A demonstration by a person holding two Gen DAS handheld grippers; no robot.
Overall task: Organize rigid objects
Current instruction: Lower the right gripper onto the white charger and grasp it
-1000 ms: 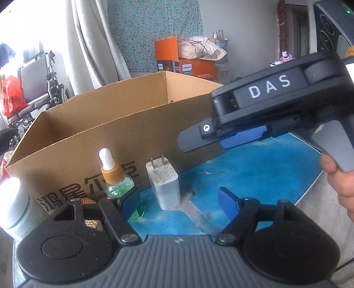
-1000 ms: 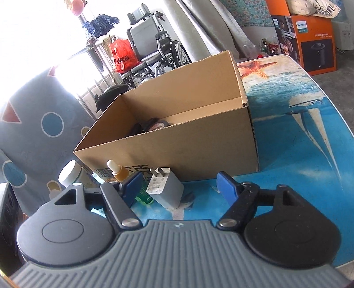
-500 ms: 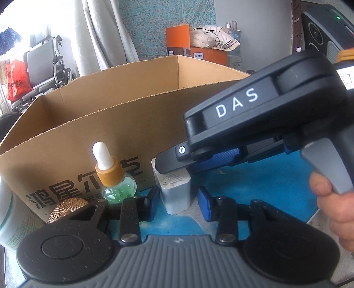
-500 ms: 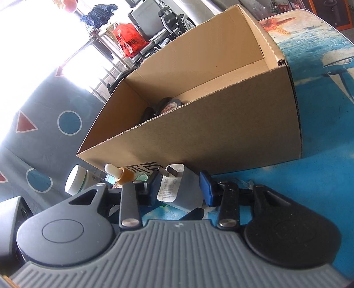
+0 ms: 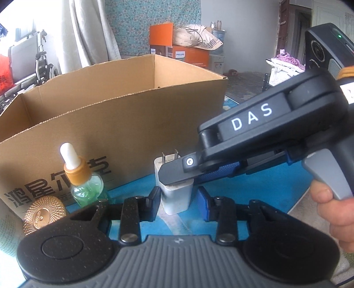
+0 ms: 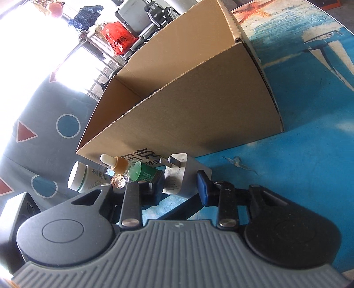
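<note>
Both claws have just been closing around the same white two-prong wall charger (image 5: 174,195). Right gripper (image 6: 180,185) now clamps it; left gripper (image 5: 178,205) brackets its base, contact unclear. Charger stands on the blue printed tabletop (image 5: 254,195), just before the open brown cardboard box (image 5: 132,124).

A pale curtain (image 5: 88,33) hangs beside a teal floral wall hanging (image 5: 154,20); below it, orange Philips boxes (image 5: 177,53) carry a bundle of cloth. A wheelchair (image 5: 33,59) stands by the blown-out bright window (image 6: 28,33). A wooden door (image 5: 285,33) at right, grey floor (image 5: 247,82) beneath
</note>
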